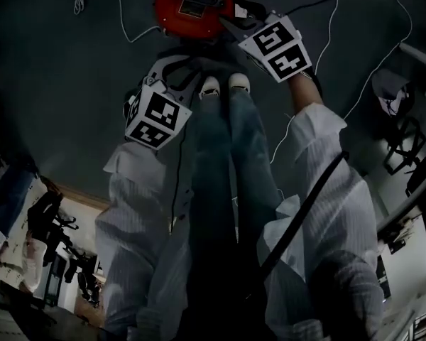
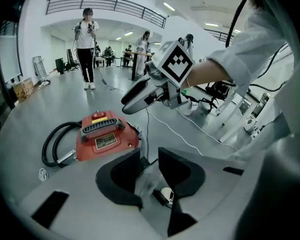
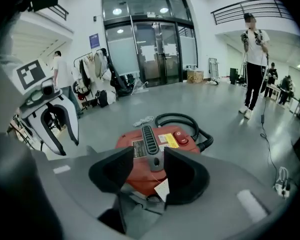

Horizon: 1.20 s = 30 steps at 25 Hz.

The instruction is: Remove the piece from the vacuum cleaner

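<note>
A red vacuum cleaner (image 1: 195,4) stands on the grey floor at the person's feet, with a black grille handle on top and a black hose (image 2: 52,143) coiled beside it. In the right gripper view the vacuum cleaner (image 3: 157,144) lies straight ahead, seen through the gap of my right gripper (image 3: 149,156), which is open and holds nothing. My left gripper (image 2: 149,156) is also open and empty, with the vacuum cleaner (image 2: 106,136) ahead to its left. In the head view my left gripper (image 1: 177,66) hangs short of the machine and my right gripper (image 1: 234,16) is at its near right edge.
The person's white shoes (image 1: 224,84) stand just behind the vacuum. White cables (image 1: 124,16) trail across the floor, and a power strip (image 3: 280,184) lies at the right. Other people (image 2: 86,46) stand farther off. Stands and equipment (image 1: 401,144) line the room's sides.
</note>
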{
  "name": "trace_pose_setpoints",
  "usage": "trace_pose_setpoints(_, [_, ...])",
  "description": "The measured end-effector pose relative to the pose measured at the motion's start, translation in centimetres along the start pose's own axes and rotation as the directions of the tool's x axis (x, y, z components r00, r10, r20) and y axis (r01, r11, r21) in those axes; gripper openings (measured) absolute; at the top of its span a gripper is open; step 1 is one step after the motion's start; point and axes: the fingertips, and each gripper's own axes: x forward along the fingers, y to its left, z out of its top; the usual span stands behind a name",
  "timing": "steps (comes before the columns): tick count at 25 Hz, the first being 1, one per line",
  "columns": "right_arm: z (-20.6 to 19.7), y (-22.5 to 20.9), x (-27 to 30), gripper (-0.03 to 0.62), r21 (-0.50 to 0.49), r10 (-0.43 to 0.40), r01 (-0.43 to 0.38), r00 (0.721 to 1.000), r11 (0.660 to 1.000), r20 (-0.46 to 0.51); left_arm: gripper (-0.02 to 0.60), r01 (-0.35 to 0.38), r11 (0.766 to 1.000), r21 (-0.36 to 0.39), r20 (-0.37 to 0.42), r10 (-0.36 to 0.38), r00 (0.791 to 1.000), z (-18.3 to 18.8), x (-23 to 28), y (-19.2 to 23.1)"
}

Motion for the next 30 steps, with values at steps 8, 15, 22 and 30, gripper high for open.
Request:
trace_pose_setpoints(8, [-1.5, -1.2, 5.7, 0.195, -0.152, 0.064, -0.07, 0.997, 0.986, -0.041, 0.219, 0.048, 0.972, 0.23, -0.173, -0.008, 0.985, -5.9, 6.1, 1.1])
trace_pose_setpoints(15, [-2.2, -0.9, 8.4, 0.193, -0.161, 0.073, -0.086, 0.993, 0.983, -0.088, 0.225, 0.221, 0.804, 0.552, -0.387, 0.012, 0.922, -11.1, 9.9, 0.4])
trace_pose_setpoints(22, [-1.4, -0.6, 9.0, 0.16, -0.151, 0.051, -0.06, 0.997, 0.987, -0.066, 0.207, 0.209, 0.789, 0.578, -0.381, 0.035, 0.924, -11.8, 10.7, 0.0])
trace_pose_setpoints(30, [-1.4, -0.6, 9.2, 0.158, -0.136, 0.062, -0.071, 0.996, 0.988, -0.064, 0.046, 0.248, 0.785, 0.568, -0.396, -0.004, 0.918, -13.0, 10.6, -0.3])
